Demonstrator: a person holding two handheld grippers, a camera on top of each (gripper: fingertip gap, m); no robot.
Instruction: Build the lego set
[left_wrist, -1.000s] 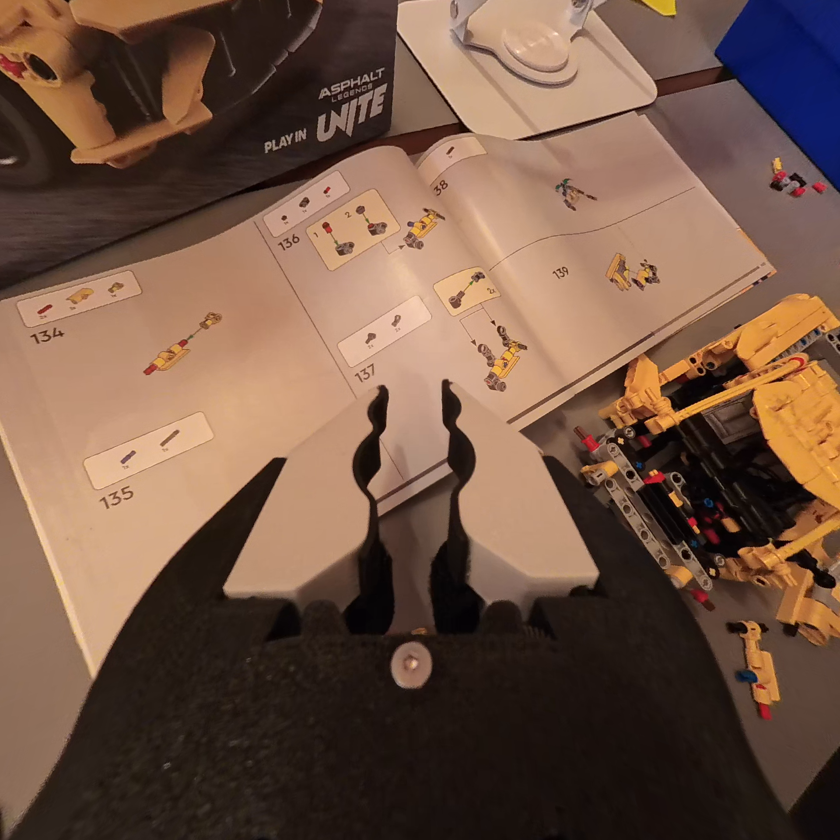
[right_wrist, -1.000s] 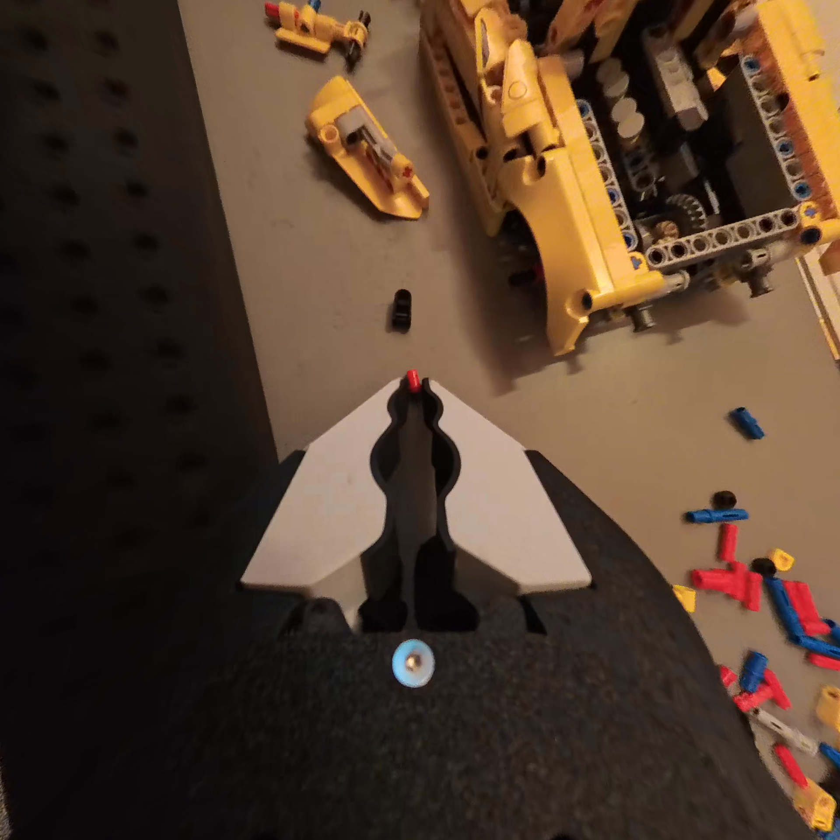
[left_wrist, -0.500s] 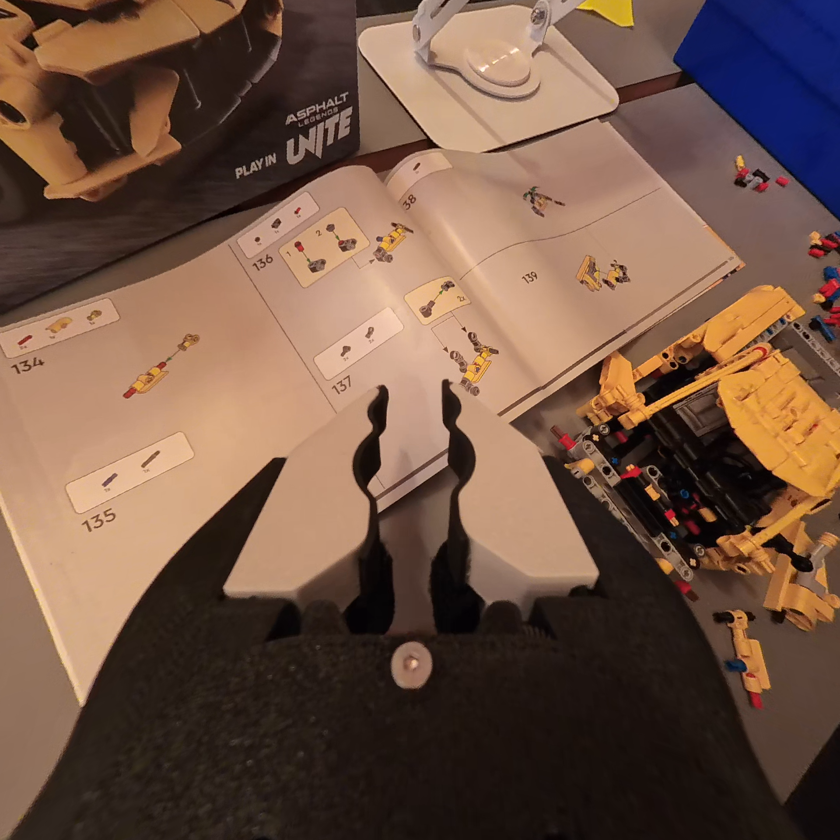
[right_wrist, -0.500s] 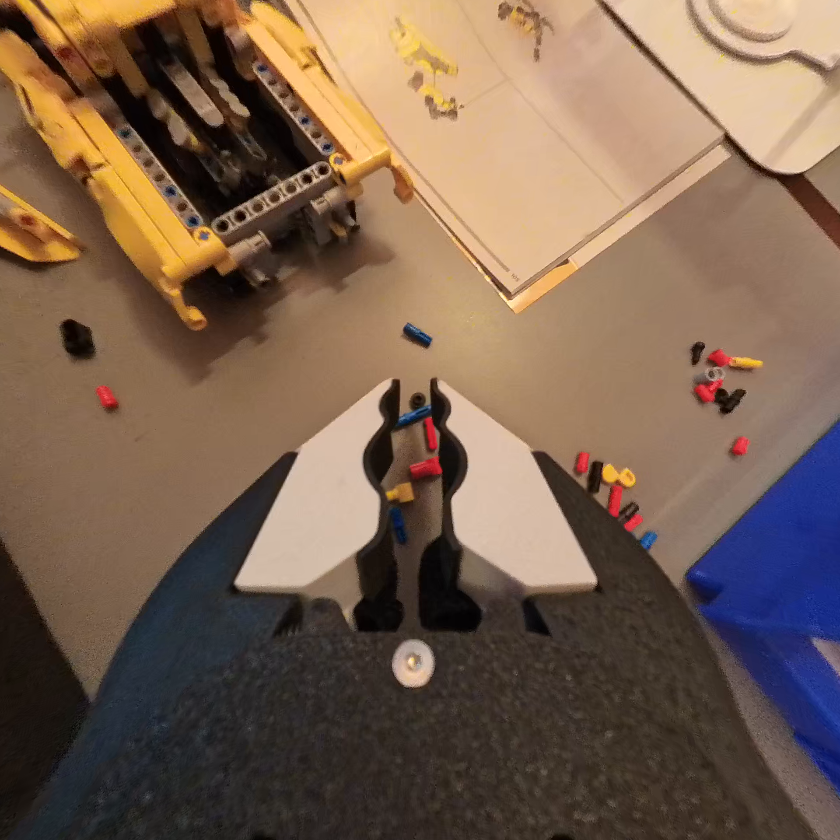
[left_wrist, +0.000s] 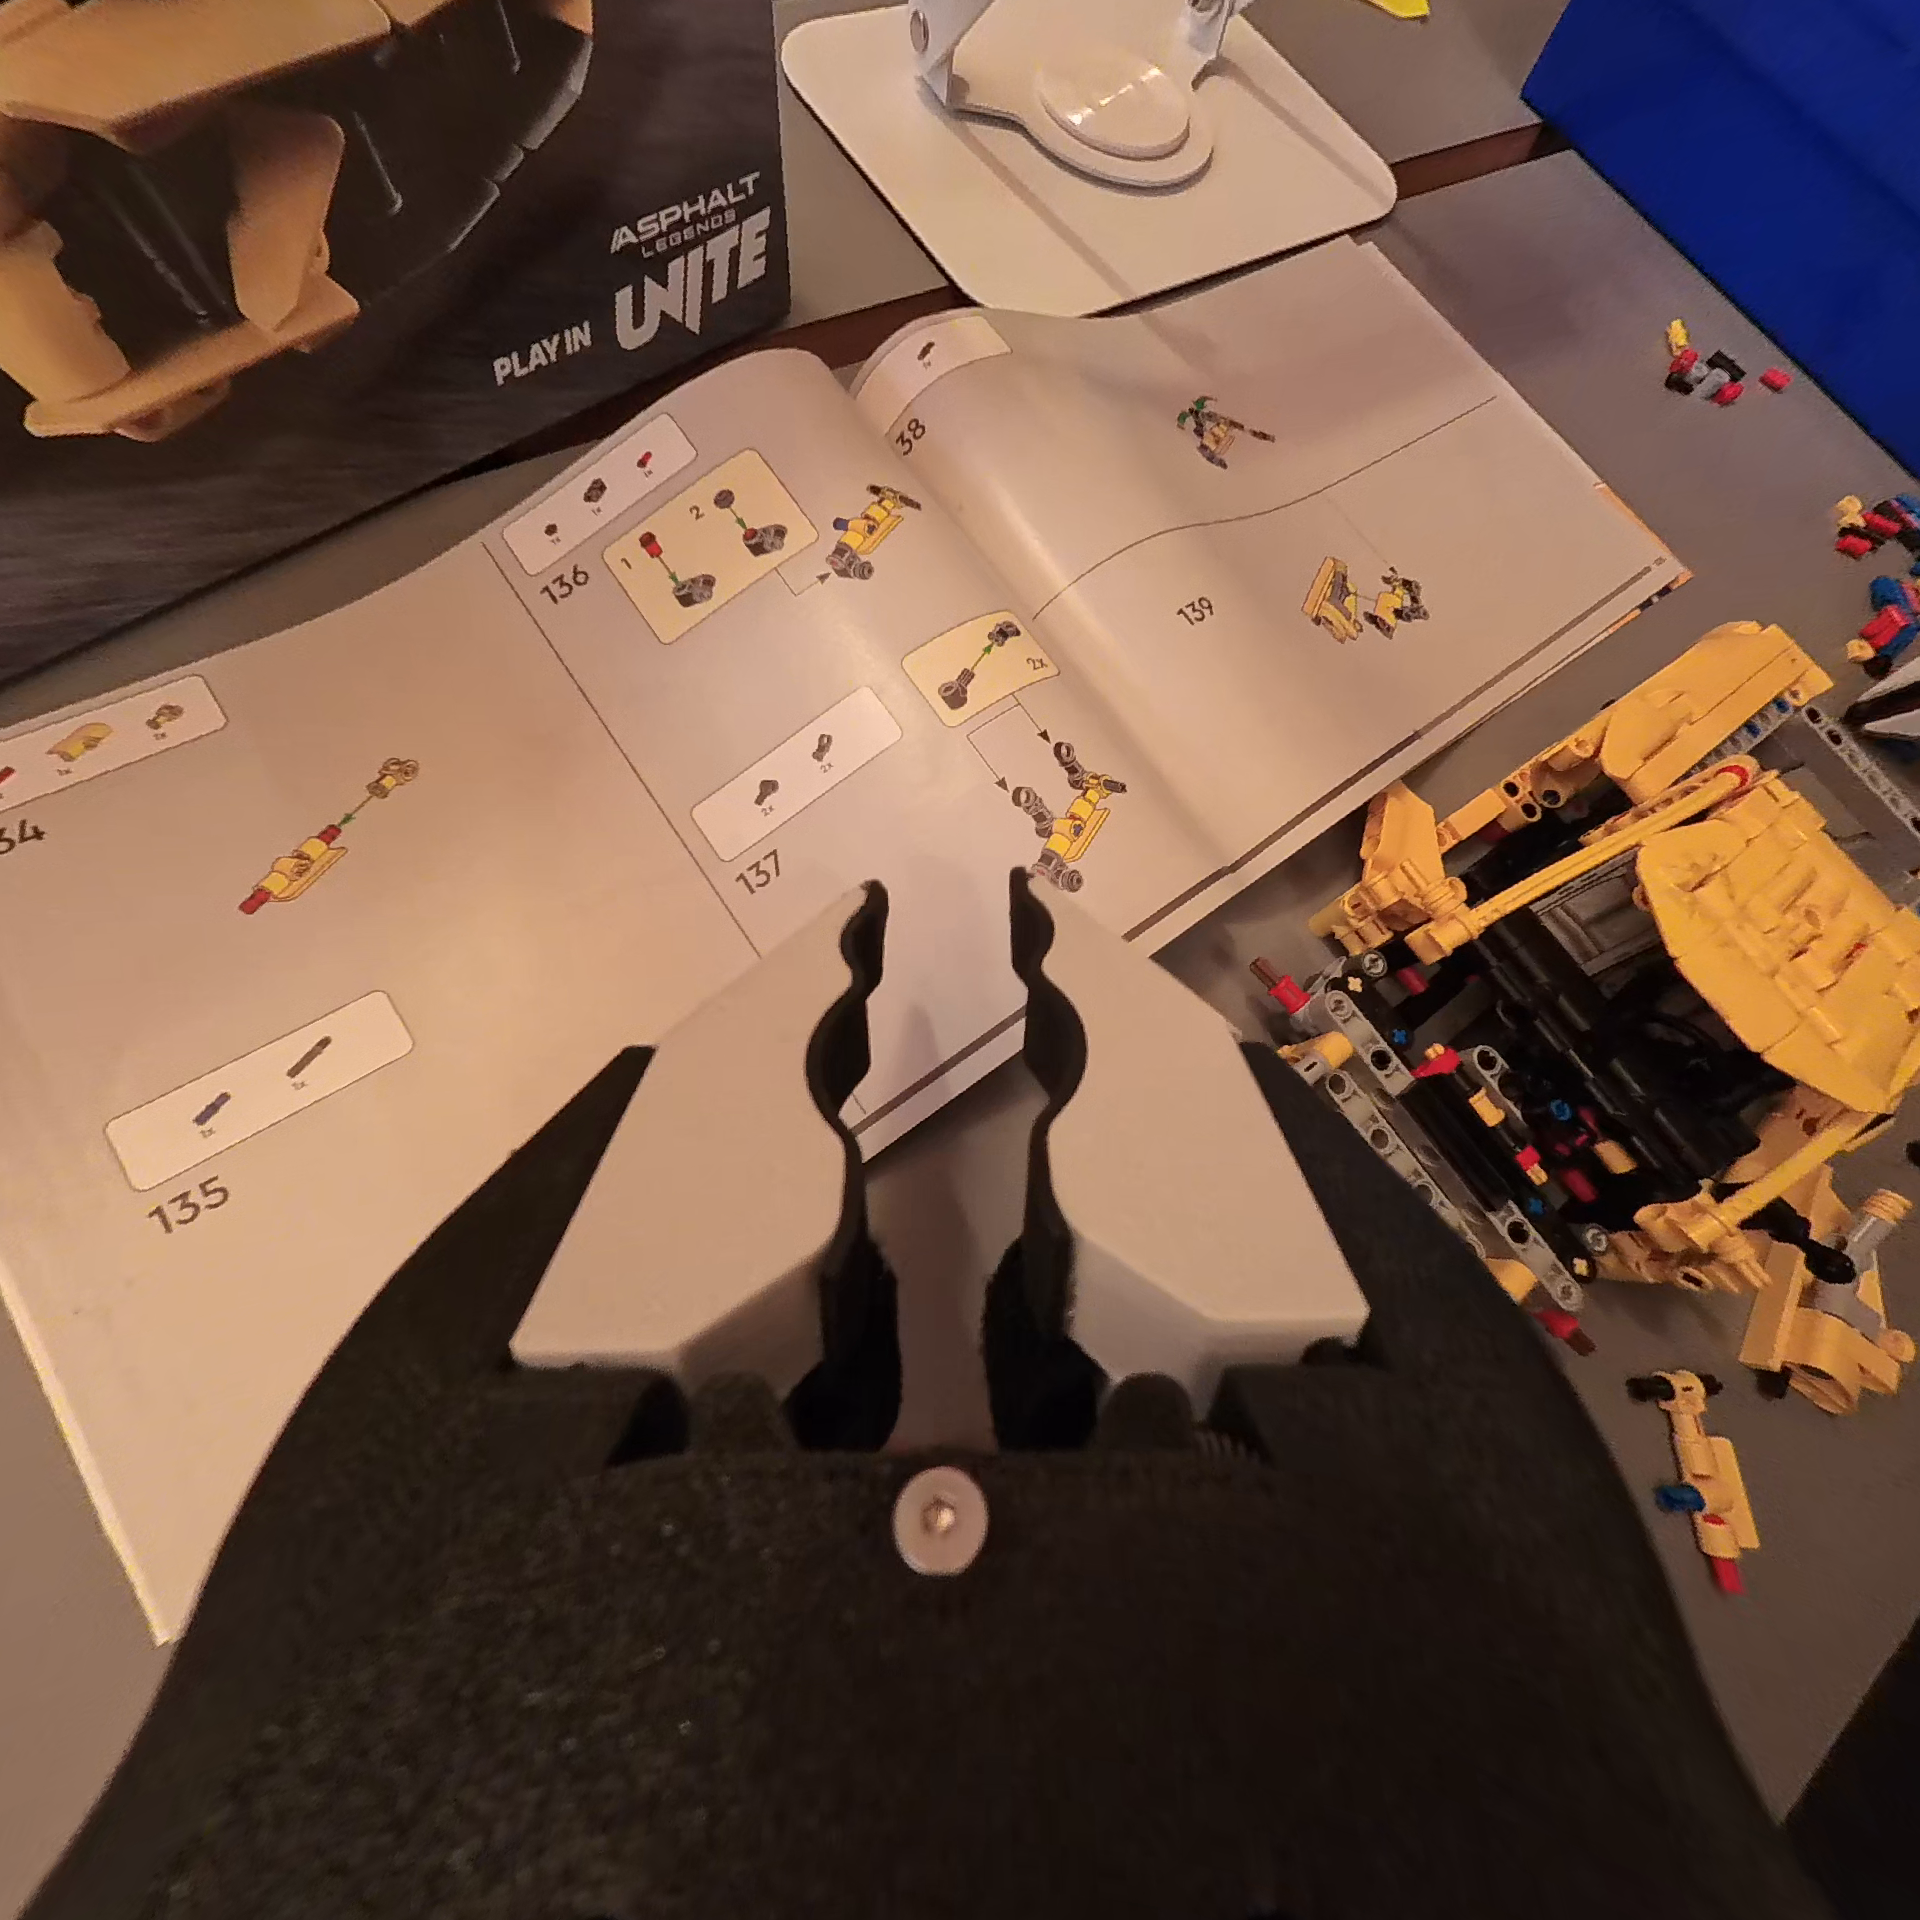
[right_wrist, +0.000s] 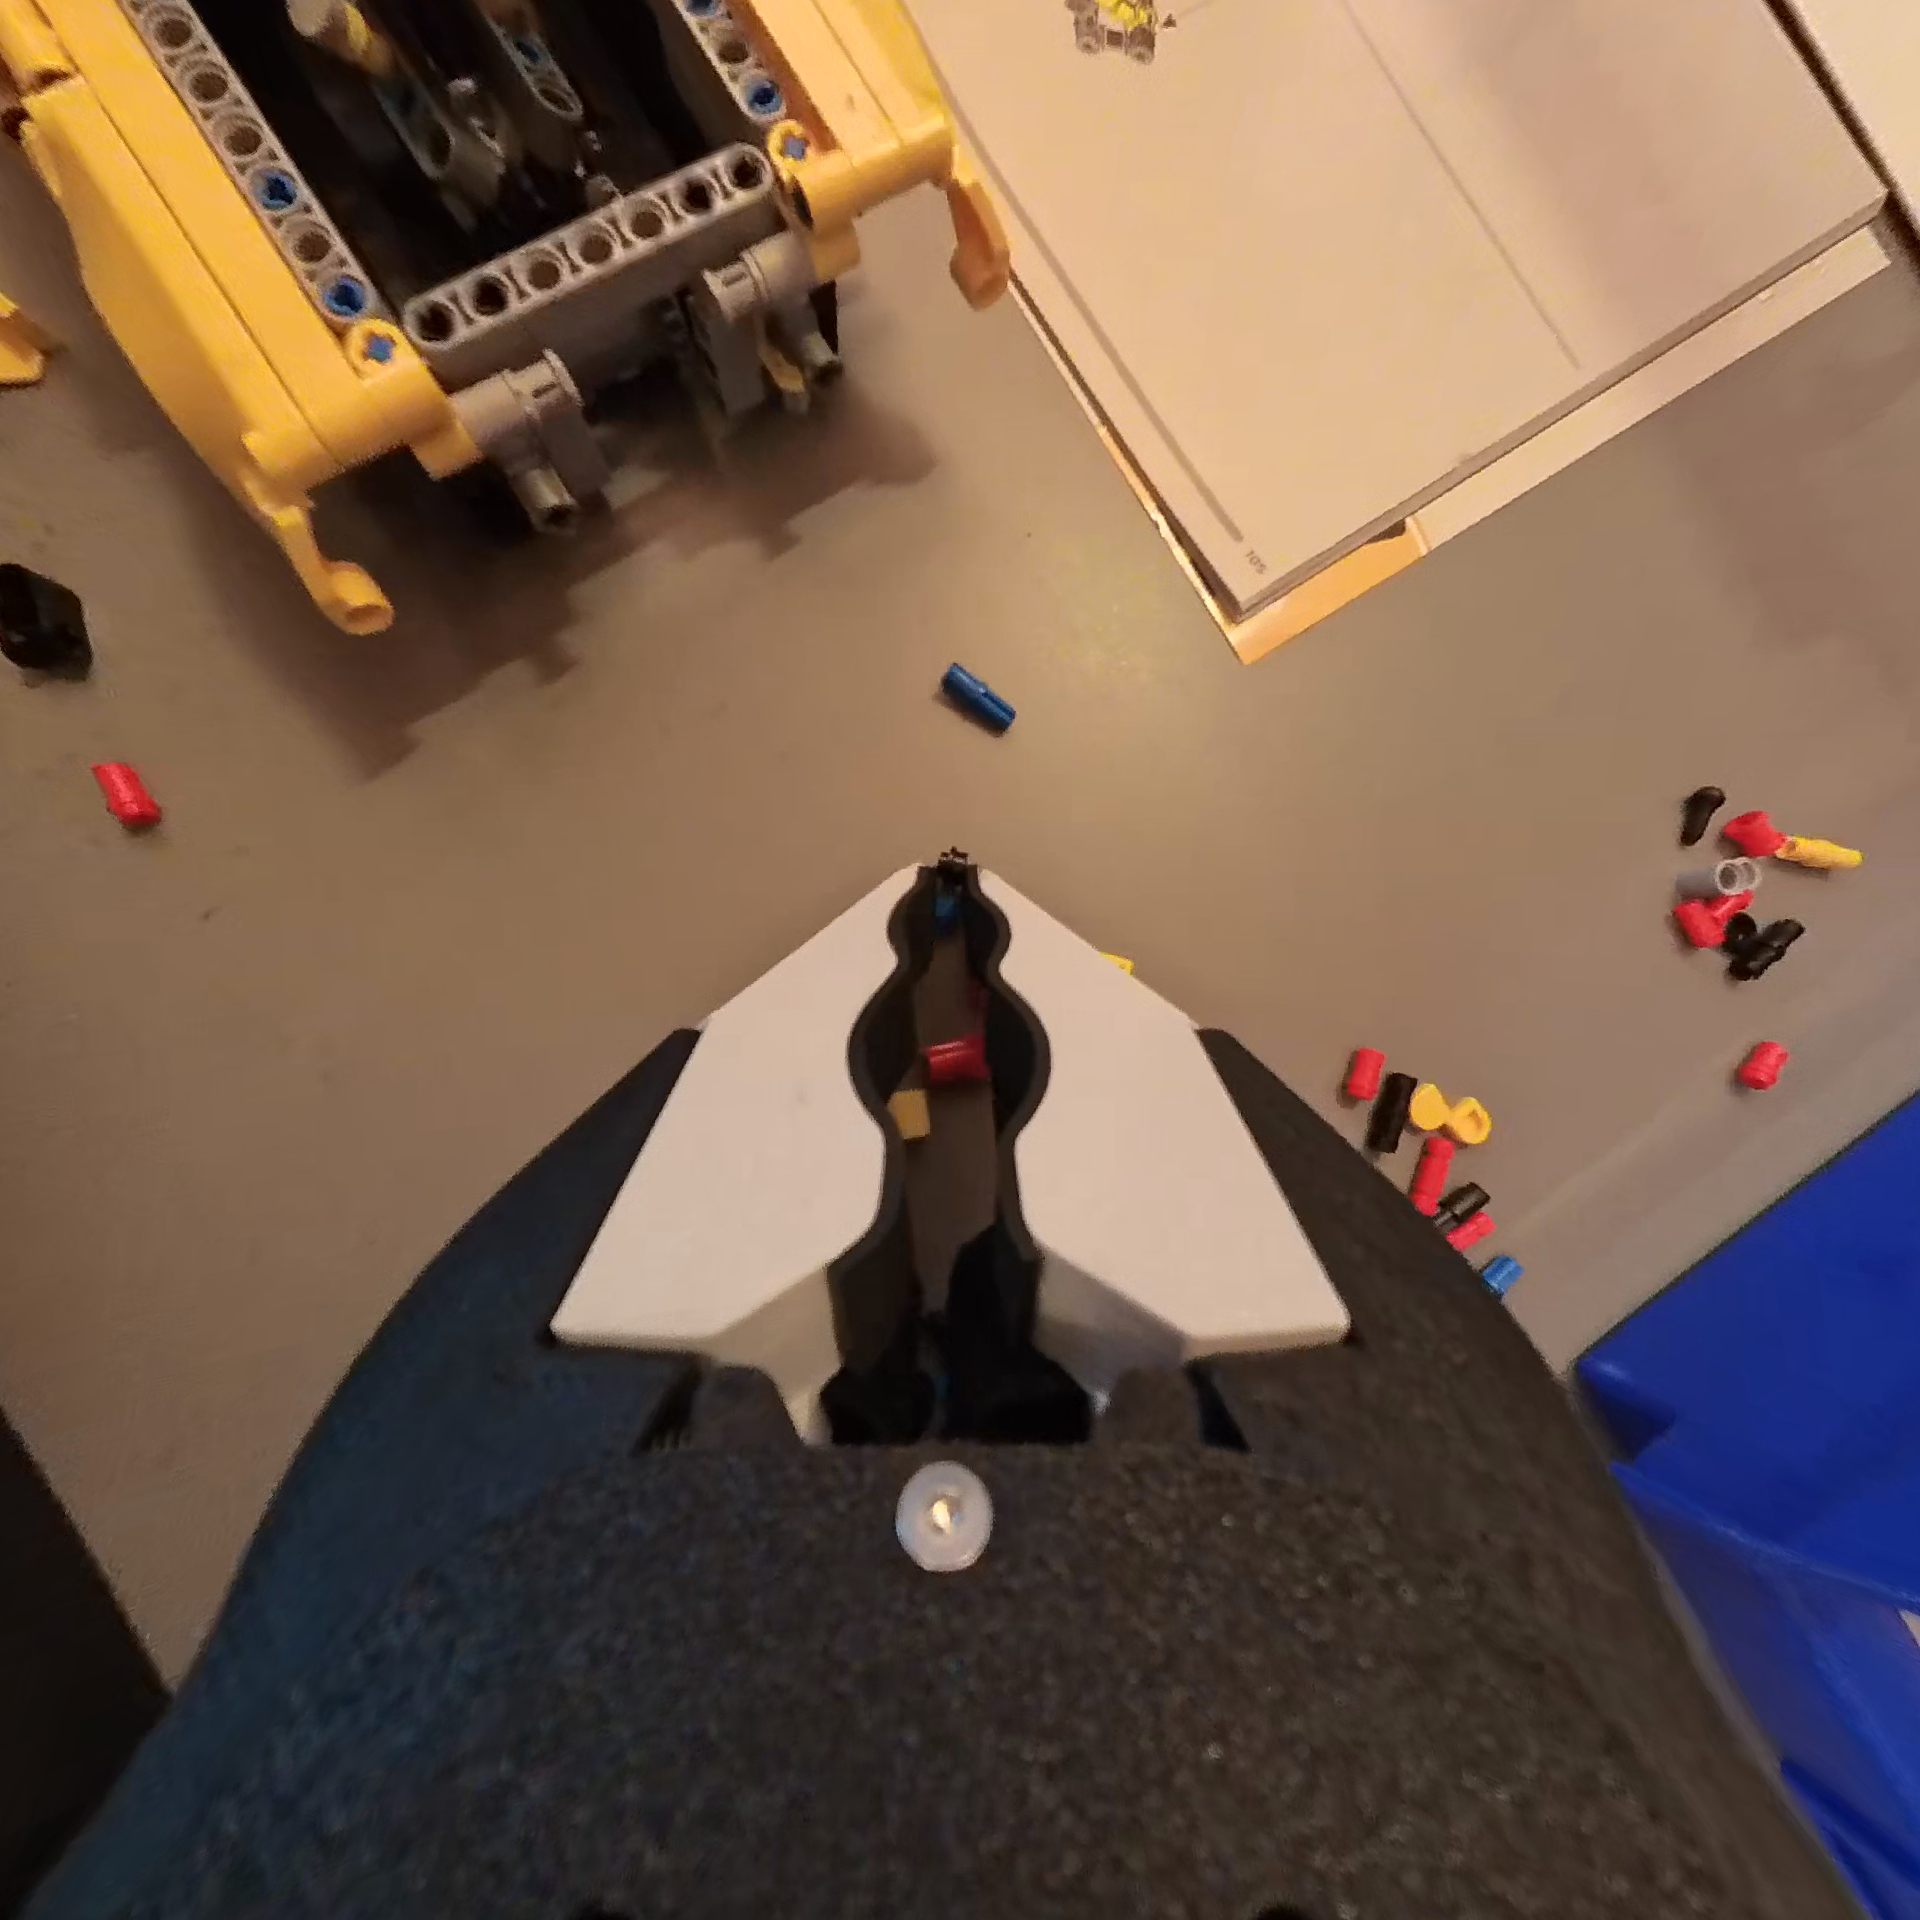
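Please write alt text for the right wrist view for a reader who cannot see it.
The right gripper is closed on a small blue piece above a grey table. Ahead lie a part-built yellow model, an open instruction booklet and scattered small pins.

A grey table carries an open instruction booklet, yellow model, box and scattered pins.
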